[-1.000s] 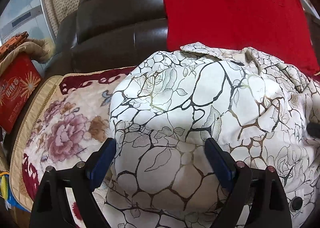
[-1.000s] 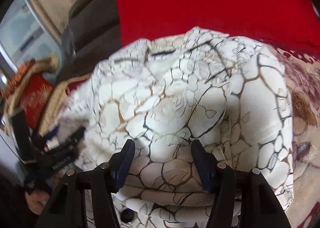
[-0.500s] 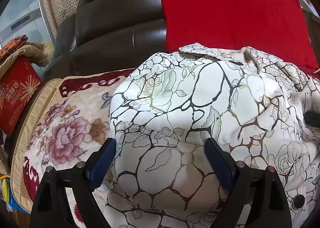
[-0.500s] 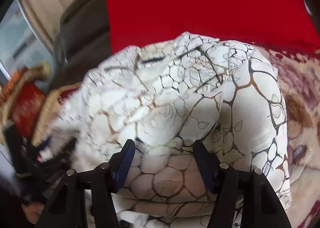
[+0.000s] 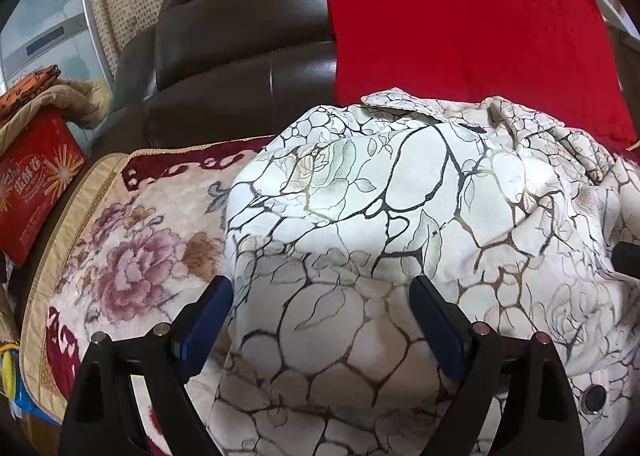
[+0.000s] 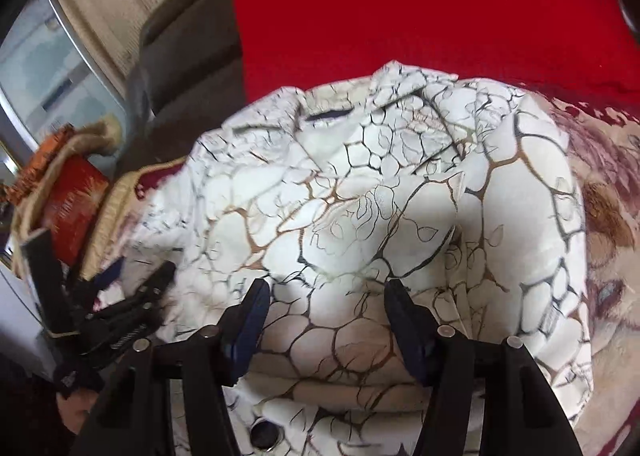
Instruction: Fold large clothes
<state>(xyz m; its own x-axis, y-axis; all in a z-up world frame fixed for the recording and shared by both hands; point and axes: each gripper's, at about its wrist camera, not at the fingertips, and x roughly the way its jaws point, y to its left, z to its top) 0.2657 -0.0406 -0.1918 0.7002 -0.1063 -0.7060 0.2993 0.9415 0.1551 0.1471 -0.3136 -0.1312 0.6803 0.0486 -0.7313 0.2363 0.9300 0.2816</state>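
A white garment with a black and gold crackle-and-rose print [image 5: 400, 216] lies bunched on a floral blanket on a sofa; it also fills the right wrist view [image 6: 380, 216]. My left gripper [image 5: 322, 306] is open, its blue-padded fingers wide apart over the garment's near left edge. My right gripper [image 6: 326, 306] is open over the garment's near fold, fingers either side of a bulge of cloth. The left gripper also shows at the left of the right wrist view [image 6: 120, 296]. Neither gripper holds cloth.
The floral blanket [image 5: 132, 256] covers the seat of a dark brown leather sofa [image 5: 240, 56]. A red cushion [image 5: 460, 24] leans on the backrest behind the garment. A red box [image 5: 32, 184] under a folded tan cloth stands at the left.
Both grippers have stayed open. The right wrist view has shifted slightly, with the garment sitting a little lower and the red cushion larger. The left view is almost unchanged.
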